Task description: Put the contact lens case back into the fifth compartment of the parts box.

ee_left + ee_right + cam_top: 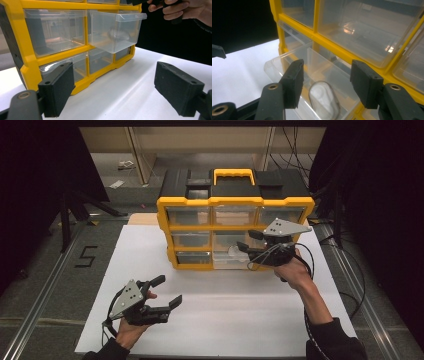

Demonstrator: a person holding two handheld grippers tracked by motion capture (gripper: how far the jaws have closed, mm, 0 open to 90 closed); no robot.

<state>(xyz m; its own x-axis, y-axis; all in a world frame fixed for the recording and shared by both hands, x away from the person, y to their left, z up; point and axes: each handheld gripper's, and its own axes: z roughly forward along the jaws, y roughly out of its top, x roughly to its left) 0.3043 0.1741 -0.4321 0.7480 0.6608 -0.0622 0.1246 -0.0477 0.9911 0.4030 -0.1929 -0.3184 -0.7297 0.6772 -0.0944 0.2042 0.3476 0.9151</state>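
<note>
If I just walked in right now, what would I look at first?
Probably the big yellow and black drawer box standing at the back of the white table. One clear drawer is pulled out, with a small whitish object lying inside, and the right gripper hovers open right over it. The left gripper waits open near the table's front.

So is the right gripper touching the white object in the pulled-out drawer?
Apart. In the right gripper view the open fingers straddle the white object in the clear drawer, gaps showing on both sides.

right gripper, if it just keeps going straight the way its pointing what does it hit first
Most likely the small clear oval object lying in the pulled-out clear drawer: the right gripper hangs open just above it. Depth is unclear; the drawer's floor would follow.
</note>
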